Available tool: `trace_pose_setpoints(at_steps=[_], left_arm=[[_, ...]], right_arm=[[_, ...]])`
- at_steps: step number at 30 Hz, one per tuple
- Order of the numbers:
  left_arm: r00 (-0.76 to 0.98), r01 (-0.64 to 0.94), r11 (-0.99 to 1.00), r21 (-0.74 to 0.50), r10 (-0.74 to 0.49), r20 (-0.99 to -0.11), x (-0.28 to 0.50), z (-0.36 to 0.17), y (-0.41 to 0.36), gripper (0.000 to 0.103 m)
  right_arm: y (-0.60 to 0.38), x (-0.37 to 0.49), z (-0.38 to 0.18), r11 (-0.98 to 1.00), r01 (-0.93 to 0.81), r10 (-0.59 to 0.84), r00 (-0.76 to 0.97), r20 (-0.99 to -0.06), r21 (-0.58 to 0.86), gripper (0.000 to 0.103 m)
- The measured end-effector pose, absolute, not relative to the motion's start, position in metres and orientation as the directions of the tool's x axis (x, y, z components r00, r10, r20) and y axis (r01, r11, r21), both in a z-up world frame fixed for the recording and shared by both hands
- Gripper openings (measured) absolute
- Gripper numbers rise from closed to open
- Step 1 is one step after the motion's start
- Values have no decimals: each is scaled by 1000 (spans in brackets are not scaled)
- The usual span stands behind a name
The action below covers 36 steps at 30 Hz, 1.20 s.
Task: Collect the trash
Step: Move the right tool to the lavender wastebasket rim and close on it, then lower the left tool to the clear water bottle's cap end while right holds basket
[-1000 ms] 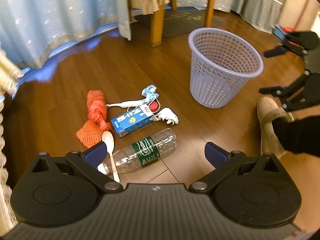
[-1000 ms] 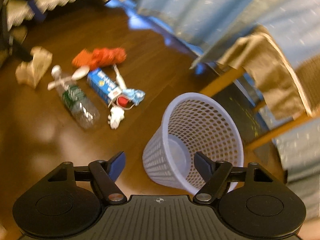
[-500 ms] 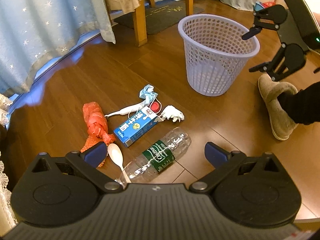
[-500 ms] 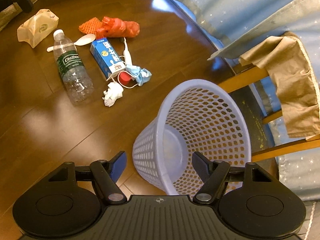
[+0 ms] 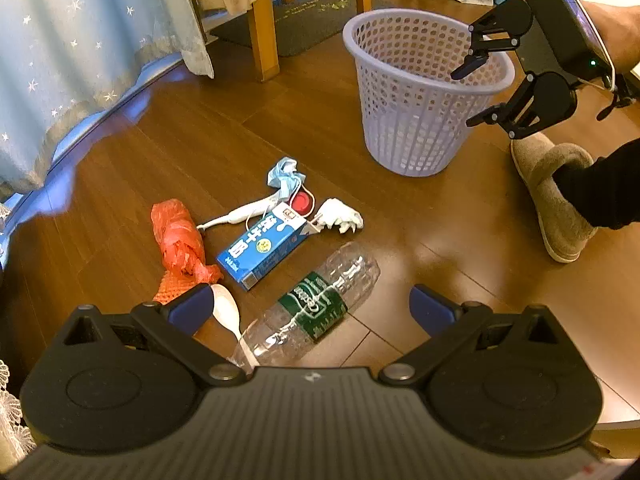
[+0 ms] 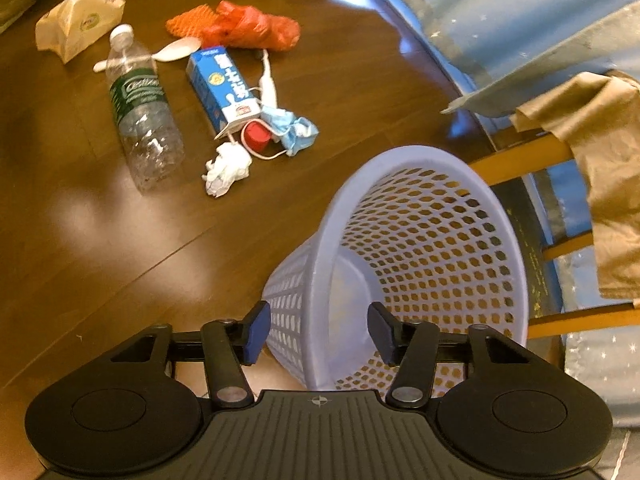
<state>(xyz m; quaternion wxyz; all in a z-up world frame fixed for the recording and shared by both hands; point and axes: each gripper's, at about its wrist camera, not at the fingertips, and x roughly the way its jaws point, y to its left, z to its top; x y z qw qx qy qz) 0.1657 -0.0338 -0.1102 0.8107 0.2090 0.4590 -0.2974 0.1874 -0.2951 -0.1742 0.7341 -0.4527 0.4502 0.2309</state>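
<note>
Both hand-held grippers hold nothing: left hand-held gripper (image 5: 310,306) is released, right hand-held gripper (image 6: 319,330) is closing at the basket (image 6: 404,160) rim; all trash, like the bottle (image 5: 320,300), remains on the floor (image 5: 400,216).

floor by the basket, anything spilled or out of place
Yes: trash lies on the wooden floor beside the upright, empty basket: a plastic bottle on its side, milk carton, crumpled tissue, face mask.

One bottle (image 5: 316,304), one carton (image 5: 262,246), one spoon (image 5: 228,314), one basket (image 5: 420,128), one slipper (image 5: 556,200).
</note>
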Motion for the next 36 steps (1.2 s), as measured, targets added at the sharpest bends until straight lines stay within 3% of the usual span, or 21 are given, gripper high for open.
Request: trace_pose_setpoints(at_steps=[17,36], left_arm=[[387,667,741,79,-254,-887,168,-123,-24,102],[408,693,702,165,-192,-893,168,-142,4,102]], right_arm=[[-291,196,-191,500,-750,-81,458,-885,-433,14],[-245,160,-218,303,-789,-180,503,-845,-534,10]])
